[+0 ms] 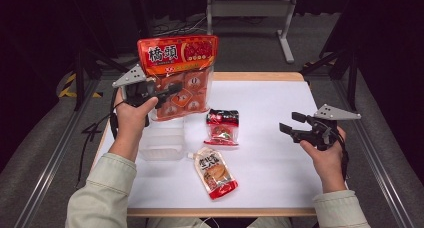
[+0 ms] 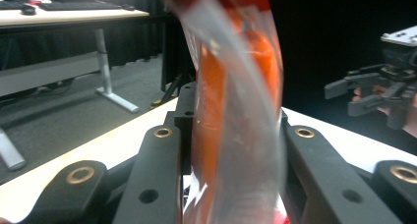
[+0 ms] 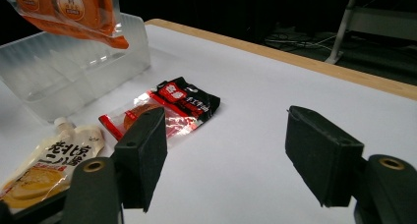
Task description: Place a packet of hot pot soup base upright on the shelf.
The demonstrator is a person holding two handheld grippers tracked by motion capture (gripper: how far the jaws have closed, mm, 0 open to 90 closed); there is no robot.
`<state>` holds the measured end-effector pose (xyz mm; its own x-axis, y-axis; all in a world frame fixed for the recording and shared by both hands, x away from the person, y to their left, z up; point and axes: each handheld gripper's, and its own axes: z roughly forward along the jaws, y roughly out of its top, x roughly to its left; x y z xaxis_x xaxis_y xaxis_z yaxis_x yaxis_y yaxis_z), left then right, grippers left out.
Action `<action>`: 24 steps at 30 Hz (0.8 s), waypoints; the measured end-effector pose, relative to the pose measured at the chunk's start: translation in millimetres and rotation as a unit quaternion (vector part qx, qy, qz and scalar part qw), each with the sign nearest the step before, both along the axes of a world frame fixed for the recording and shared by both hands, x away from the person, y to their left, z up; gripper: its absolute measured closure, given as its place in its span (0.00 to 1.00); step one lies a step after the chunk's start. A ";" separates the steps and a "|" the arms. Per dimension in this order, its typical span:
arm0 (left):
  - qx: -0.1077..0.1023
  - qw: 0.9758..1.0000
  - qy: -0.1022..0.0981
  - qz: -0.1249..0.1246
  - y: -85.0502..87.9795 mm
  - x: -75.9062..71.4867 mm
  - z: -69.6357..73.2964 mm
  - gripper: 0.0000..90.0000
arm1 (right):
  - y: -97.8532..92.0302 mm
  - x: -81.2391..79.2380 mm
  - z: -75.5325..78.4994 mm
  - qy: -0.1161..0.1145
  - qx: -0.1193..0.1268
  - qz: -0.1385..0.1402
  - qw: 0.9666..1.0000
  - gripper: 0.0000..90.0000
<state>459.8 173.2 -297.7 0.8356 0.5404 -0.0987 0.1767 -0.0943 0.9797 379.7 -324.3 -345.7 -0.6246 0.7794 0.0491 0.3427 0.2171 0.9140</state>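
The left gripper (image 1: pixel 167 90) clamps the big orange bag (image 1: pixel 181 73) and holds it upright in the upper left of the high view, above the clear tub (image 1: pixel 162 143). The tub sits on the white table (image 1: pixel 270 153) at left centre, and nothing is seen inside it. Through the bag's clear lower part show small orange packets in rows. Its red top band carries large white Chinese characters, "橋頭". In the left gripper view the bag (image 2: pixel 236 111) stands between the two jaws, blurred.

The right gripper (image 1: pixel 290 125) hovers at the right of the high view, jaws wide and holding nothing.

At centre lies a red-and-black pouch (image 1: pixel 222 127) with Chinese writing too small to read. Below it lies a spouted cream pouch (image 1: pixel 215 172) with black Chinese characters and a red lower end.
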 end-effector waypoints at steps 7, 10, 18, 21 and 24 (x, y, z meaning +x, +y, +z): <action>-0.001 1.000 0.002 0.023 13.4 7.7 -2.8 0.79 | -2.2 -1.8 -0.2 0.004 0.002 -0.001 1.000 0.38; -0.002 0.999 0.006 0.036 16.8 10.3 -5.2 0.79 | -2.1 -1.7 -0.7 0.003 -0.001 -0.001 1.000 0.38; -0.012 0.997 0.023 0.068 26.5 16.4 -18.2 0.79 | -1.2 -1.4 -1.1 0.008 0.004 0.001 1.000 0.38; -0.017 0.996 0.028 0.082 31.9 17.4 -24.7 0.78 | -0.8 -0.7 -1.5 0.008 0.003 0.002 1.000 0.38; -0.017 0.995 0.028 0.094 36.5 17.1 -28.8 0.78 | 0.0 -0.1 -1.9 0.008 0.002 0.003 1.000 0.38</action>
<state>476.9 209.8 -326.6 0.7123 0.6824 -0.1643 0.2433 -0.0204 0.9697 379.6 -324.3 -347.6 -0.6283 0.7755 0.0622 0.3560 0.2155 0.9093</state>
